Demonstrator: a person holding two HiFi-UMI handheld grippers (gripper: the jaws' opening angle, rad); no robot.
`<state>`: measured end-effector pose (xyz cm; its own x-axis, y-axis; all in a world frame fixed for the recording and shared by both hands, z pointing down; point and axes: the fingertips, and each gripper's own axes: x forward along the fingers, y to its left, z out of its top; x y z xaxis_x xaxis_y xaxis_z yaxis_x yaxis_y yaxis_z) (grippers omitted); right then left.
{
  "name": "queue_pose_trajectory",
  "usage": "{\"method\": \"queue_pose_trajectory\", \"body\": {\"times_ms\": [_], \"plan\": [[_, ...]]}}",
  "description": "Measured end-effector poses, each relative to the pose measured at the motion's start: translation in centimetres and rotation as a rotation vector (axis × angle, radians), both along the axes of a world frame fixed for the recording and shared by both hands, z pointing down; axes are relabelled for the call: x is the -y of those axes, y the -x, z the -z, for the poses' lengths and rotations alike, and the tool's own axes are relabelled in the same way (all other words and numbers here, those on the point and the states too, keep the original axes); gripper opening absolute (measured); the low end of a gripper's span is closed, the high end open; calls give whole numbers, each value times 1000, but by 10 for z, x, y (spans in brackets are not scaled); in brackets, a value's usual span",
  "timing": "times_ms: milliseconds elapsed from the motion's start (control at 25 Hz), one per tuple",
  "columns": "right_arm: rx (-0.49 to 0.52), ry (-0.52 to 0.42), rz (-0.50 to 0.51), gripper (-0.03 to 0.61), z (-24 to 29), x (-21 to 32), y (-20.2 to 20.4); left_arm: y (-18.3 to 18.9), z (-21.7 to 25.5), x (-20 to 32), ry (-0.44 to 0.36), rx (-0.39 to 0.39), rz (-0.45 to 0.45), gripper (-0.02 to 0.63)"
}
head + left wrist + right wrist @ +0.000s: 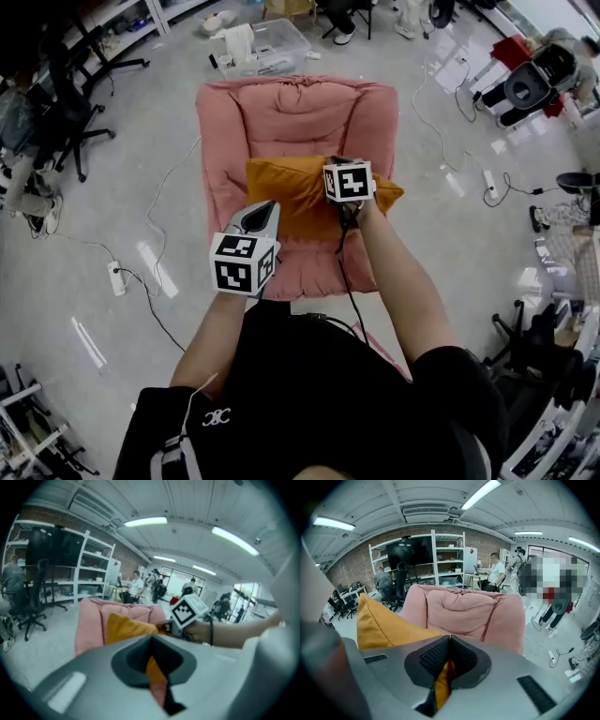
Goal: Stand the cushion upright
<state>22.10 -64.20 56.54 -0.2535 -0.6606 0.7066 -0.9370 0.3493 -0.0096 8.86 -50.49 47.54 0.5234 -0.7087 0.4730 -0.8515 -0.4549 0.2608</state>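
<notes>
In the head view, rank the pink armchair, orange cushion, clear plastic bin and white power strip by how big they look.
Largest first:
pink armchair
orange cushion
clear plastic bin
white power strip
The cushion is nearer the camera, which flatters it.

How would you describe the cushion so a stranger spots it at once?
Find the big pink armchair on the grey floor. Across its seat lies the cushion, the only mustard-orange thing against all that pink.
</notes>
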Motion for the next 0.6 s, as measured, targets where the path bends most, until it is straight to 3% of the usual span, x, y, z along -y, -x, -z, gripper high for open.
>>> {"method": "queue_pose_trajectory", "body": {"times_ms": [160,360,600], "plan": [[-25,7,-2,2,-10,44,4,16,-20,24,53,7,3,0],[-126,-20,15,3,-20,93,5,32,-32,49,93,18,-9,0],[-181,-177,-9,3,7,125,-10,27,-32,68,105,27,-68,0]]}}
